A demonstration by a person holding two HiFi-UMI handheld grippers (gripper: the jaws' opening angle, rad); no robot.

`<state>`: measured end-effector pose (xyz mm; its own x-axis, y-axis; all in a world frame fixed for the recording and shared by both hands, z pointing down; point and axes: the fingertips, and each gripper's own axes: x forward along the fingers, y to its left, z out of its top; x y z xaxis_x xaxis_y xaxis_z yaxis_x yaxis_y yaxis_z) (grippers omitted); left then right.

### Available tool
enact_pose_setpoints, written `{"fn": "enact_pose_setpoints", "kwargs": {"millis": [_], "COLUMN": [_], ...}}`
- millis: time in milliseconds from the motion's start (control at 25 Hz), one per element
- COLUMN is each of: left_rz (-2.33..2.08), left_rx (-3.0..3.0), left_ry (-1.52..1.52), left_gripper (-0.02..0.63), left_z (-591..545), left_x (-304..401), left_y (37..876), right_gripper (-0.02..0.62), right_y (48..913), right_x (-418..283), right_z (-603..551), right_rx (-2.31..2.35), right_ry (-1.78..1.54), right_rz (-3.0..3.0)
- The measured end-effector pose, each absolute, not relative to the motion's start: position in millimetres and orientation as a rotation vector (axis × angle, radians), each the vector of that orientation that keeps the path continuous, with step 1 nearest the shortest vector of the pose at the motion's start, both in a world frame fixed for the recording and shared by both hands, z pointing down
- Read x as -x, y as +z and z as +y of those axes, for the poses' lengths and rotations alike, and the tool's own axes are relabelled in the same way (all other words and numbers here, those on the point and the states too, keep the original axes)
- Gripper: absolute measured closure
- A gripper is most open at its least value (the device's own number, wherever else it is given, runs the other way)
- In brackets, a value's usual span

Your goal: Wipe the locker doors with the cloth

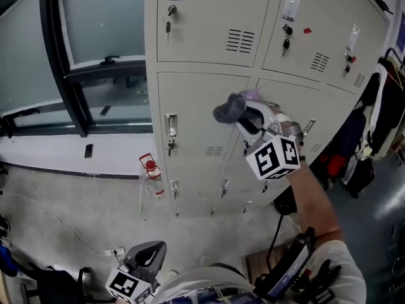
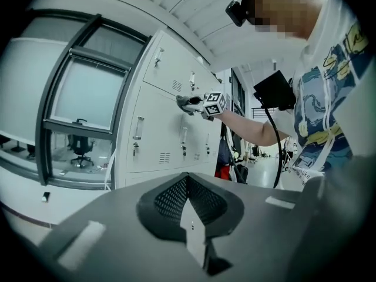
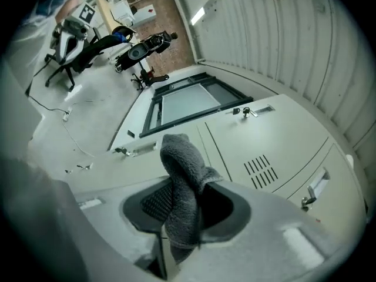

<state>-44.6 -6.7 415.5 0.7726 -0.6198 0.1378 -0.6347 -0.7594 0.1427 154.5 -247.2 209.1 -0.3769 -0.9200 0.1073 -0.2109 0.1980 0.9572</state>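
Beige metal locker doors (image 1: 202,125) fill the wall ahead, each with a handle, a lock and vent slits. My right gripper (image 1: 248,116) is raised in front of the middle row and is shut on a grey fluffy cloth (image 1: 229,108). The cloth bunches out past the jaws, at or just off the door face. In the right gripper view the cloth (image 3: 181,184) stands up between the jaws, with locker doors (image 3: 264,140) behind it. My left gripper (image 1: 149,257) hangs low by the person's body, shut and empty, its jaws (image 2: 189,210) closed together.
A plastic bottle with a red cap (image 1: 152,175) stands on the floor by the locker's left corner. A dark-framed window (image 1: 82,62) is to the left. Clothes and bags (image 1: 373,125) hang at the right. A thin cable (image 1: 69,230) runs across the floor.
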Motion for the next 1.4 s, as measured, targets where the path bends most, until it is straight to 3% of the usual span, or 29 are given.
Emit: {"fn": "enact_pose_setpoints", "kwargs": {"millis": [320, 1400], "left_rz": [-1.101, -1.130], "left_rx": [-2.753, -2.686], "left_ry": [0.121, 0.223], "left_gripper": [0.604, 0.604], "left_z": [-45, -56], "left_x": [21, 2], "left_y": [412, 419], "right_gripper": [0.479, 0.479], "right_y": [196, 475], "right_x": [-175, -180], "right_z": [-312, -316], "right_rx": [-1.075, -0.793], "right_ry": [-1.266, -0.773], "right_rz": [-1.737, -1.833]}}
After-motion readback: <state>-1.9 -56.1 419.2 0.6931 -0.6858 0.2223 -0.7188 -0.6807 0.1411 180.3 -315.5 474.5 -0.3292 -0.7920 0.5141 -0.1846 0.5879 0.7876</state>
